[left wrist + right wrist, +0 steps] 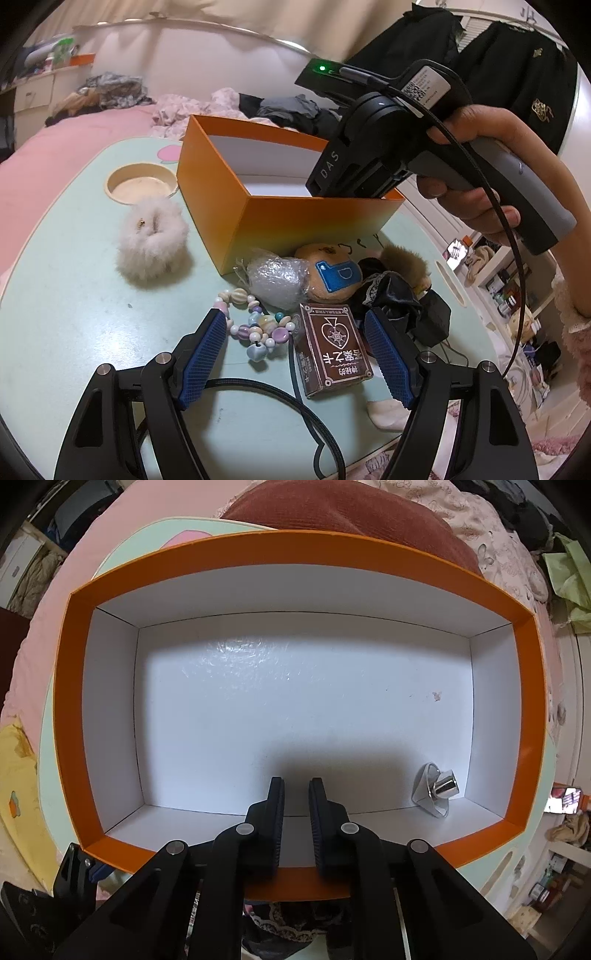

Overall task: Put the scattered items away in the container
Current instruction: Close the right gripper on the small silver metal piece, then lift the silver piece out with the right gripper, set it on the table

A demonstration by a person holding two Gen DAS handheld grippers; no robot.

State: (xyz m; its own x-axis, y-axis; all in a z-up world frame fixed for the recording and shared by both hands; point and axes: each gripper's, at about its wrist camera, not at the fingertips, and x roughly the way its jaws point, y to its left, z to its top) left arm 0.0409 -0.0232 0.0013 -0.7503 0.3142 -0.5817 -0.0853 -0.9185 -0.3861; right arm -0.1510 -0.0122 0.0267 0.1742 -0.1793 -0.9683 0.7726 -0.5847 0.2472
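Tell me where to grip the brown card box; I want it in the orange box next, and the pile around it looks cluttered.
Grip the brown card box across its two long narrow edges, coming straight down from above. It lies flat on the table, face up, between the open left tool's fingers already. The bead bracelet sits at one edge and black lace fabric at the other, so probably close carefully.

1. A pale green table (pixel 74 314) carries everything; it stands over a pink bed (pixel 55 147).
2. The orange box (pixel 236 206) stands on it.
3. Left of the box lies a fluffy white pompom (pixel 151 240), near a round recess (pixel 142 183) in the tabletop.
4. In front of the box lie a bead bracelet (pixel 255 325), a brown card box (pixel 332 347), a bubble-wrapped item (pixel 277 280), a plush toy (pixel 332 273) and black lace fabric (pixel 399 299).
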